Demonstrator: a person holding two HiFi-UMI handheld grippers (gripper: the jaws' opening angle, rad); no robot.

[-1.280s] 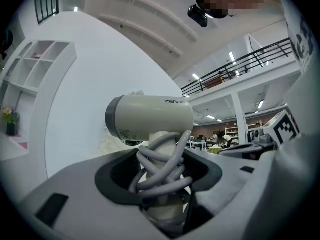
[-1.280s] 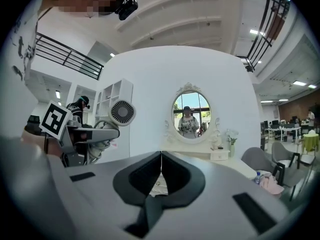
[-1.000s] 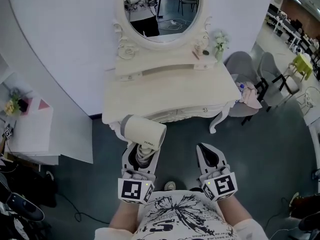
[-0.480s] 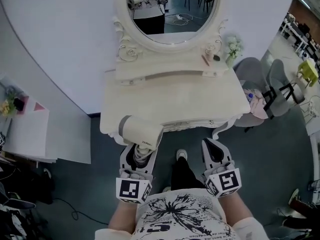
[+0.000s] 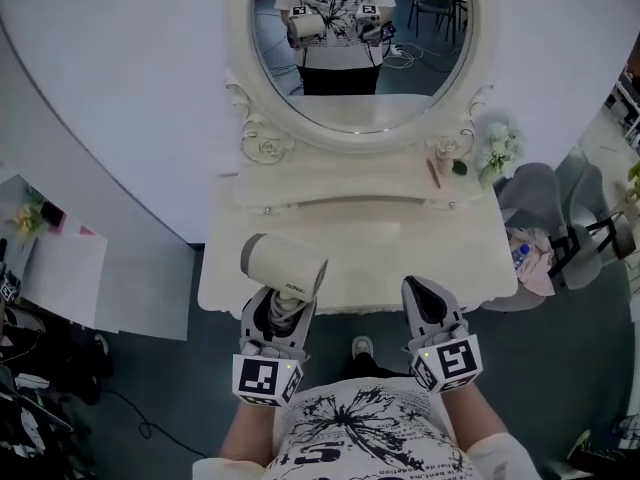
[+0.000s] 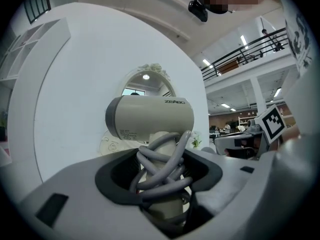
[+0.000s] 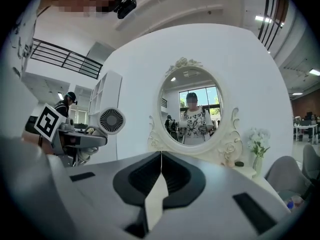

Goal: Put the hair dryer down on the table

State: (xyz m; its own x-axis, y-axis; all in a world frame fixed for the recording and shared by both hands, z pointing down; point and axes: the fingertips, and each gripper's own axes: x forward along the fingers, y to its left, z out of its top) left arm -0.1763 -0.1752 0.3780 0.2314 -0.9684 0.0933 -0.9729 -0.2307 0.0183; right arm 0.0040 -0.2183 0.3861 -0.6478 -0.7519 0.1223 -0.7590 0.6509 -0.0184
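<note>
The cream hair dryer (image 5: pixel 283 265) stands upright in my left gripper (image 5: pixel 278 313), which is shut on its handle with the grey cord (image 6: pixel 162 166) wound round it. The dryer's barrel (image 6: pixel 150 116) lies crosswise above the jaws. It hangs over the front left part of the white dressing table (image 5: pixel 400 258), not touching the top. My right gripper (image 5: pixel 422 290) is at the table's front edge, shut and empty; in the right gripper view its jaws (image 7: pixel 160 159) meet in a thin line, and the dryer (image 7: pixel 111 120) shows to the left.
An oval mirror (image 5: pixel 360 48) stands at the table's back, with a raised shelf below it. A vase of white flowers (image 5: pixel 500 148) and small items sit at the back right. A grey chair (image 5: pixel 545 208) is to the right, a white cabinet (image 5: pixel 60 273) to the left.
The person has stepped toward the table. Both grippers have come from over the floor to the table's front edge, the dryer still held in the left one.
</note>
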